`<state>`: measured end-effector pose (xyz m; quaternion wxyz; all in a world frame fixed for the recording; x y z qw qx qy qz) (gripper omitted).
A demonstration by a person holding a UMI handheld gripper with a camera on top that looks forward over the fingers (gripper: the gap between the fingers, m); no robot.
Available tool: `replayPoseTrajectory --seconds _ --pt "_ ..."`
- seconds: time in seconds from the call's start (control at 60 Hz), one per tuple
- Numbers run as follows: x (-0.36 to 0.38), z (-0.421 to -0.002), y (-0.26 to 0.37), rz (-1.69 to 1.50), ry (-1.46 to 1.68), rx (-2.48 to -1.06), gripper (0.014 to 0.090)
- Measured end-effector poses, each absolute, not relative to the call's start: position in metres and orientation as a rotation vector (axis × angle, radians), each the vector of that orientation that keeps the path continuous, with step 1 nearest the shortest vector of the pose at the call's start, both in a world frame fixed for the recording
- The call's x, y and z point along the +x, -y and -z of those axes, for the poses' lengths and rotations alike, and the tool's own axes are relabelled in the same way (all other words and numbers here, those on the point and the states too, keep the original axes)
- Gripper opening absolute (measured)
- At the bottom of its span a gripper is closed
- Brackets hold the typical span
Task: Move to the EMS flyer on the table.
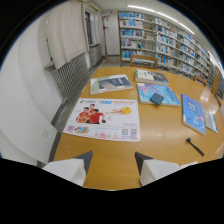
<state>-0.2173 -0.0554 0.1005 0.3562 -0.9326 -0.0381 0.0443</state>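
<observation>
Gripper (112,162) held low over the near edge of the wooden table (160,135), fingers (82,160) spread wide apart, nothing between them. Just ahead of the fingertips, a strip of bare tabletop. Beyond that, slightly toward the left finger, the EMS flyer (104,119), flat on the wood, printed with red-shirted figures and an orange panel, its near edge close to the table's left rim. Off toward the right finger, a short black pen (195,146), well apart from the flyer. Farther on, a blue leaflet (157,93) with a small dark object (157,98) resting on it, and a blue booklet (192,113) to its right. Farther still, a pale brochure (111,83) and another booklet (150,76). At the far end, a wooden chair (143,61), then bookshelves (165,37) along the back; radiator (72,72) and curtained window to the left.
</observation>
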Motion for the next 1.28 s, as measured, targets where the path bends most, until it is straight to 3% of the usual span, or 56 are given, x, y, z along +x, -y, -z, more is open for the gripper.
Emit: replayPoseTrajectory --seconds 0.317,0.75,1.283 --pt "-0.265 -0.065 -0.022 -0.039 0.085 -2.407 0.0833" --pt "-0.275 -0.014 -0.103 0.052 0.023 -2.455 0.0832" --pt "-0.276 0.008 -0.123 0.055 0.020 -2.492 0.0835"
